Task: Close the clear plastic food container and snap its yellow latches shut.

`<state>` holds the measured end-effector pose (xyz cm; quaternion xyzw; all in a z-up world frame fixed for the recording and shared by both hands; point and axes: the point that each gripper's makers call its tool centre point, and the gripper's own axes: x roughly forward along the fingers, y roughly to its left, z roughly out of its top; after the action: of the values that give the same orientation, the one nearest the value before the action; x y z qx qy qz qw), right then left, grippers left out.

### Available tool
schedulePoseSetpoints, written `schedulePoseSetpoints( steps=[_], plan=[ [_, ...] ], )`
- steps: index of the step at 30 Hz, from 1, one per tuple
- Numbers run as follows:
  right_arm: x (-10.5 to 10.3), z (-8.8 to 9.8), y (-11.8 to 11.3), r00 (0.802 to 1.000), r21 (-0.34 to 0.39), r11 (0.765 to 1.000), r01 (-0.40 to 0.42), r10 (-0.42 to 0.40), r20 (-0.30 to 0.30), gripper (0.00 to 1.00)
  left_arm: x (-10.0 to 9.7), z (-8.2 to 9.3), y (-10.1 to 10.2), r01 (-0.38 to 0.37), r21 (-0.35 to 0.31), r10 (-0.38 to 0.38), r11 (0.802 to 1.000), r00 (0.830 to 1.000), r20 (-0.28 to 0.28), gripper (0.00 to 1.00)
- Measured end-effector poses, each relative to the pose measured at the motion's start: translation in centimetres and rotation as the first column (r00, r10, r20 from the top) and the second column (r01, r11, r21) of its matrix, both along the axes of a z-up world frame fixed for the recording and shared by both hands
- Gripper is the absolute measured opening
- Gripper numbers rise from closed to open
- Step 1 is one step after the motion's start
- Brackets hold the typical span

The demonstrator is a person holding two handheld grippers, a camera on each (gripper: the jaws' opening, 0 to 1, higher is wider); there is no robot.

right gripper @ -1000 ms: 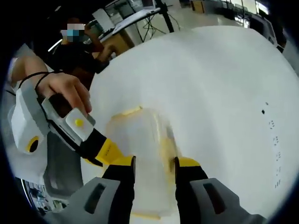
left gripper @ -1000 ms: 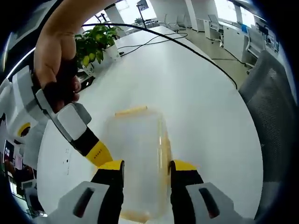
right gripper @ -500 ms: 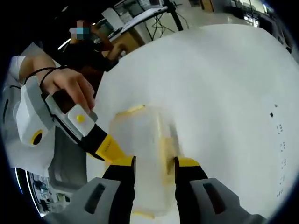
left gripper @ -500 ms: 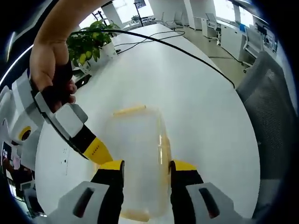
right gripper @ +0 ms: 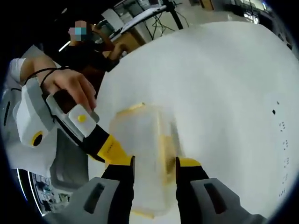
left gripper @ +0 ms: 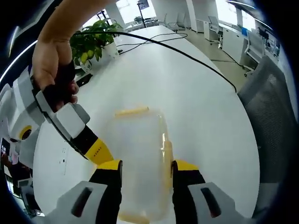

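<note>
The clear plastic food container (left gripper: 140,161) sits on the white table (left gripper: 205,107), its lid down on the body. In the left gripper view, the left gripper (left gripper: 142,170) has its two yellow-tipped jaws standing on either long side of the container, set close against the walls; whether the pads actually press the plastic cannot be told. A yellow latch (left gripper: 132,111) lies along the far short end of the container, another yellow latch (left gripper: 167,156) runs down the long side beside the right-hand jaw, and a further yellow strip shows at the near end. The other gripper enters this view from the left, held by a hand (left gripper: 53,65), with its yellow tip touching the container's near left corner. In the right gripper view, the right gripper (right gripper: 154,168) likewise straddles the container (right gripper: 142,149), jaws close against both long sides, contact not confirmable. The left gripper comes in from the left there, gripped by a hand (right gripper: 70,88), its tip at the container wall. A potted plant (left gripper: 93,42) and a black cable (left gripper: 187,51) lie farther back on the table, with a grey chair (left gripper: 271,102) beside its edge.
</note>
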<state>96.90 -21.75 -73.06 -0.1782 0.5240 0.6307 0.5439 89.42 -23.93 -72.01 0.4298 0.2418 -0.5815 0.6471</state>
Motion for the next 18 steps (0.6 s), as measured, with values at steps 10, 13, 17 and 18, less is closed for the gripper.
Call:
schedulePoseSetpoints(
  steps=[10, 13, 17, 18],
  plan=[
    [-0.11, -0.09, 0.12, 1.000, -0.004, 1.000, 0.004, -0.004, -0.002, 0.31, 0.07, -0.24, -0.07, -0.025, -0.009, 0.025, 1.000, 0.999, 0.048, 0.37],
    [0.20, -0.18, 0.12, 1.000, -0.006, 1.000, 0.010, -0.010, -0.006, 0.30, 0.11, -0.26, -0.14, -0.040, -0.009, 0.040, 0.999, 0.997, 0.059, 0.36],
    [-0.46, -0.05, 0.14, 1.000, -0.010, 1.000, 0.010, -0.010, -0.002, 0.30, 0.19, -0.30, -0.23, -0.057, 0.005, 0.056, 0.998, 0.996, 0.070, 0.36],
    [-0.52, -0.04, 0.14, 1.000, -0.010, 1.000, 0.008, -0.008, -0.001, 0.30, 0.19, -0.31, -0.24, -0.058, 0.009, 0.057, 0.998, 0.996, 0.073, 0.35]
  ],
)
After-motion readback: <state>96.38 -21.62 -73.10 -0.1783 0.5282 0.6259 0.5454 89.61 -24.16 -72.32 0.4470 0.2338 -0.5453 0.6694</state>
